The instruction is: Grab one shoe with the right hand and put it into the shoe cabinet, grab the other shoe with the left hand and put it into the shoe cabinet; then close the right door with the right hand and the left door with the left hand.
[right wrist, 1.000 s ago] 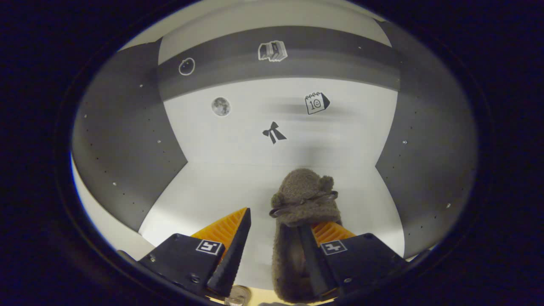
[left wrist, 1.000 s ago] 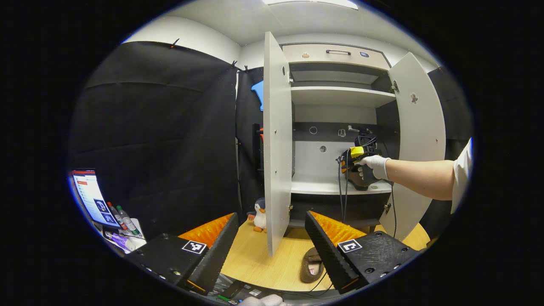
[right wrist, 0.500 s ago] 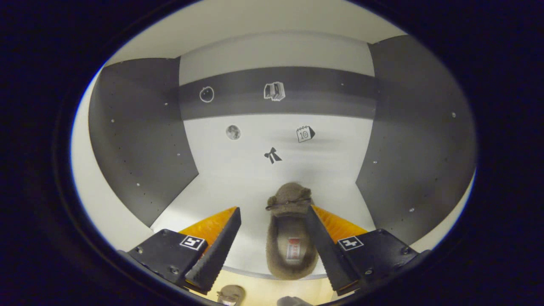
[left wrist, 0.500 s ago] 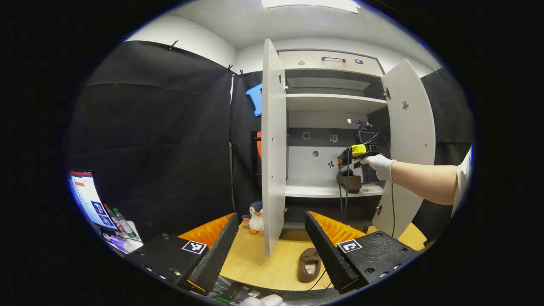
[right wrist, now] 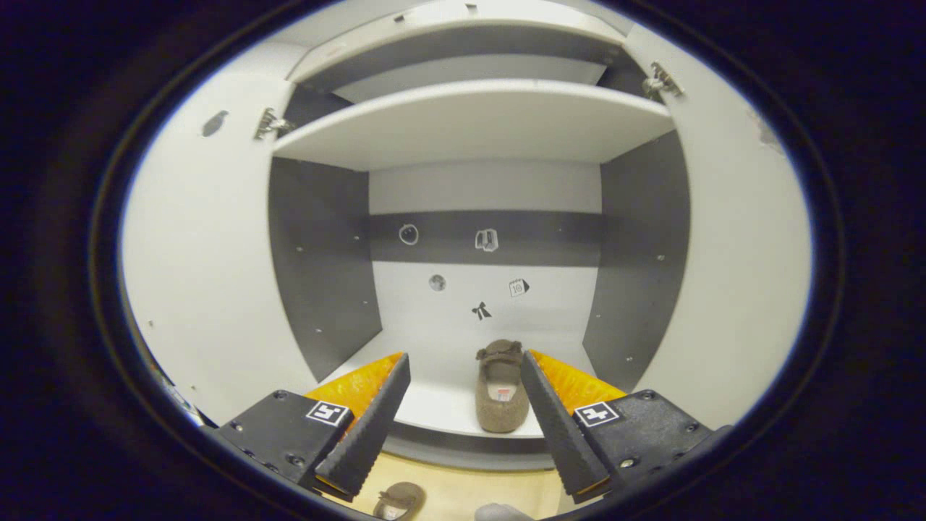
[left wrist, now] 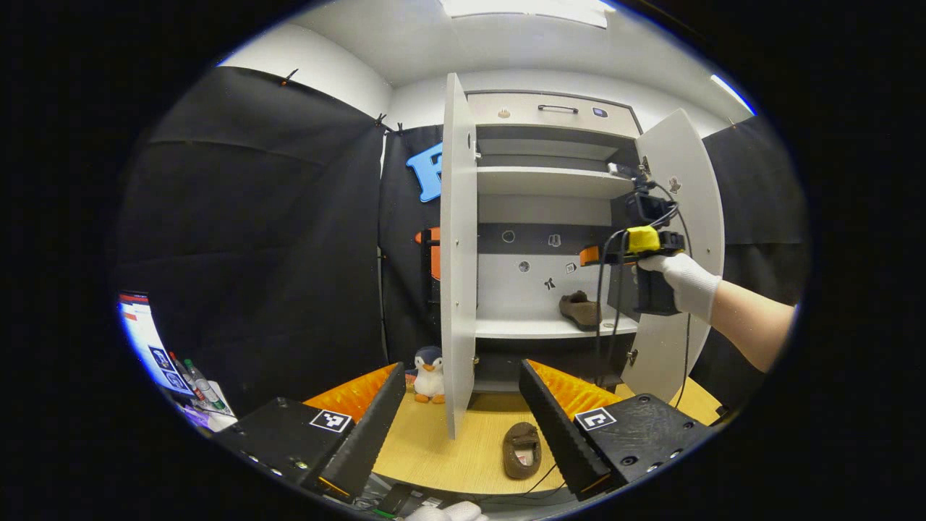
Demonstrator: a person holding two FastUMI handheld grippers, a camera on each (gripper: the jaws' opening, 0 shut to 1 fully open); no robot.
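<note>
One brown shoe (right wrist: 498,387) on lower shelf (right wrist: 441,405) of shoe cabinet (left wrist: 557,108), toe to back wall, touching nothing. Right gripper (right wrist: 465,394) in front of cabinet, jaws spread, empty; also seen from left gripper view, in gloved hand (left wrist: 684,278) by right door (left wrist: 676,239). Other shoe (left wrist: 521,450) on wood floor (left wrist: 441,449) just beside left door (left wrist: 457,253). Left gripper (left wrist: 463,405) low, jaws spread wide, empty. Both doors open. Penguin toy (left wrist: 429,364) near cabinet base.

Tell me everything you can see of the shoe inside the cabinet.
The shoe is a brown, fuzzy slipper with a small bow at the toe and a pale insole bearing a label. It lies flat on the cabinet's white shelf, toe toward the back wall, heel near the front edge. Nothing but the shelf touches it.
</note>
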